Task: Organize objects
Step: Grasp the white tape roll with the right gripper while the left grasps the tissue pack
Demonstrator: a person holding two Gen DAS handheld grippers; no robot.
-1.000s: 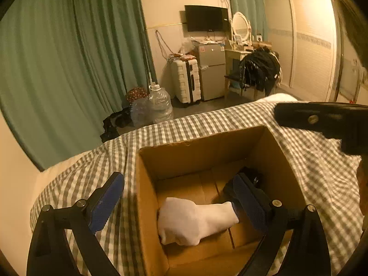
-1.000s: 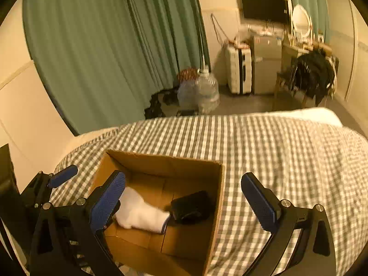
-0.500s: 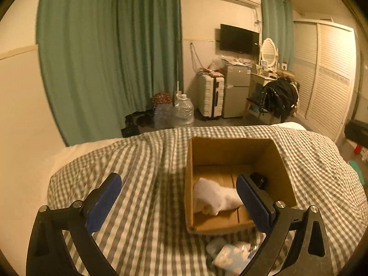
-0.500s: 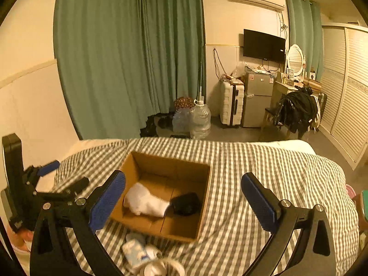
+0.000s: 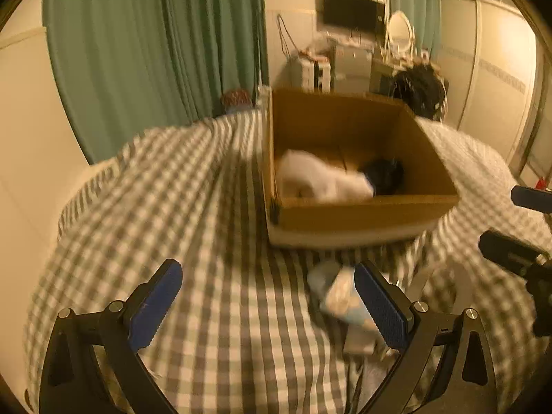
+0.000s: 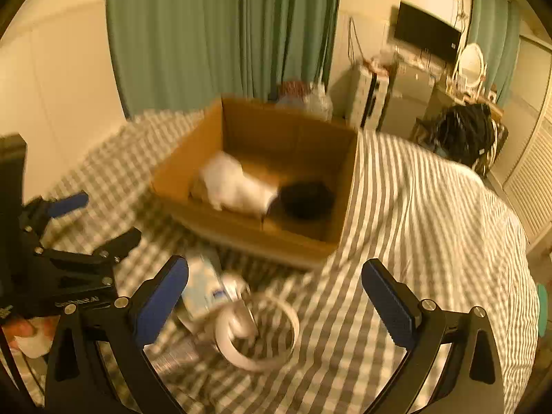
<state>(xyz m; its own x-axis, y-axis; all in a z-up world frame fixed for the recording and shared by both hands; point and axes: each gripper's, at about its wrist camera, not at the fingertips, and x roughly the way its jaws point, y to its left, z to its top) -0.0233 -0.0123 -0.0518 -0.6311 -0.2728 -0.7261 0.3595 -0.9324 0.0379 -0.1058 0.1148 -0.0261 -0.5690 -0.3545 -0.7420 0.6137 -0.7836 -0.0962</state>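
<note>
An open cardboard box [image 5: 362, 217] [image 6: 241, 231] stands on the checked bedspread. Inside lie a white sock [image 5: 321, 179] [image 6: 234, 186] and a small black object [image 5: 384, 176] [image 6: 305, 200]. In front of the box lie a light blue-white packet [image 5: 339, 293] [image 6: 207, 289] and white headphones [image 6: 255, 327]. My left gripper [image 5: 267, 307] is open and empty, low over the bedspread, its right finger beside the packet. It also shows in the right wrist view [image 6: 93, 220]. My right gripper [image 6: 274, 300] is open and empty above the headphones. Both views are blurred.
The checked bedspread [image 5: 207, 207] [image 6: 431, 224] covers the bed. Green curtains [image 5: 155, 51], a suitcase, a small fridge, a TV [image 6: 426, 36] and a chair with black clothes [image 6: 465, 134] stand beyond the bed's far edge. Wardrobe doors are at the right.
Both grippers have pulled back from the box and dropped lower toward the bed. The sock and black object stay in the box. The packet and headphones have come into near view.
</note>
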